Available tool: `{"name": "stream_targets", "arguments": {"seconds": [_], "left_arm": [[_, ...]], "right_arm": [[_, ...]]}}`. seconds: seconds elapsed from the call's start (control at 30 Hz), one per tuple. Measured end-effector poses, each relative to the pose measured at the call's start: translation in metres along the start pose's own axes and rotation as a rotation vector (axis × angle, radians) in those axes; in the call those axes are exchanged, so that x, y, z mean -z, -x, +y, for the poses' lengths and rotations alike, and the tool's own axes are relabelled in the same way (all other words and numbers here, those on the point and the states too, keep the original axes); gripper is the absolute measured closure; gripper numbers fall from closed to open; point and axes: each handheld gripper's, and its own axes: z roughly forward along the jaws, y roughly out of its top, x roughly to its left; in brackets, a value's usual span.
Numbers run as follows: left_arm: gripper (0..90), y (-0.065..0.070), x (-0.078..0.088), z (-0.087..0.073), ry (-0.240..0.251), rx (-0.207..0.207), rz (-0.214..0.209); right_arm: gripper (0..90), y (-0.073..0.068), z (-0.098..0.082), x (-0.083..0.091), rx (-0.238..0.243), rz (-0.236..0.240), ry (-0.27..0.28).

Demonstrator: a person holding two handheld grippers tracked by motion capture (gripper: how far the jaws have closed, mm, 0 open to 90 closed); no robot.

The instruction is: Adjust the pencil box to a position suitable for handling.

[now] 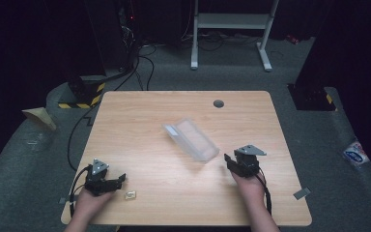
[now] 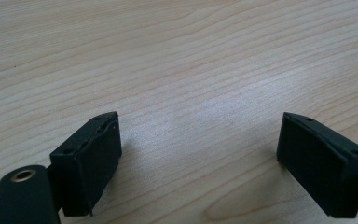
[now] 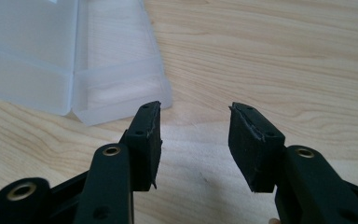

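Now the right gripper (image 1: pixel 230 160) sits just beside the clear box (image 1: pixel 191 139), jaws half open and empty, ready to grab it. Meanwhile the left gripper (image 1: pixel 121 178) rests wide open, holding nothing, near a small piece (image 1: pixel 130 195).

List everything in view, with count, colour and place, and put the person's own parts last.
Table: one, light wood, centre of the high view.
Plastic case: one, clear and frosted, open on the table's middle, just ahead of the right gripper.
Small tag: one, pale, on the table beside the left gripper; too small to identify.
Grommet: one, grey, far side of the table.
Desk frame: one, white, on the floor beyond the table.
Packet: one, white and blue, on the floor at right.
Left gripper: one, black, jaws wide open over bare wood.
Right gripper: one, black, jaws open, nothing between them.
Hands: two, near edge of the table.
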Motion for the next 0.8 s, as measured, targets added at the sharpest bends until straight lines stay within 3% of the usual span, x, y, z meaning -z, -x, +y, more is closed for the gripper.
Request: {"name": "stream_targets", "arguments": {"seconds": [0.17,0.5,0.63,0.8], "left_arm": [[14.1,-0.001,-0.001,0.001,-0.004,0.000,-0.003],[15.1,0.000,-0.001,0.001,0.002,-0.002,-0.004],[14.9,0.000,-0.001,0.001,0.001,0.001,-0.008],[14.9,0.000,-0.001,0.001,0.004,0.004,-0.005]], "right_arm": [[54.9,-0.007,0.015,-0.007,0.033,-0.006,0.001],[56.9,-0.023,0.033,-0.022,0.051,0.011,-0.022],[61.7,-0.023,0.038,-0.029,0.072,0.010,-0.022],[67.3,-0.021,0.039,-0.036,0.056,0.022,-0.033]]}}
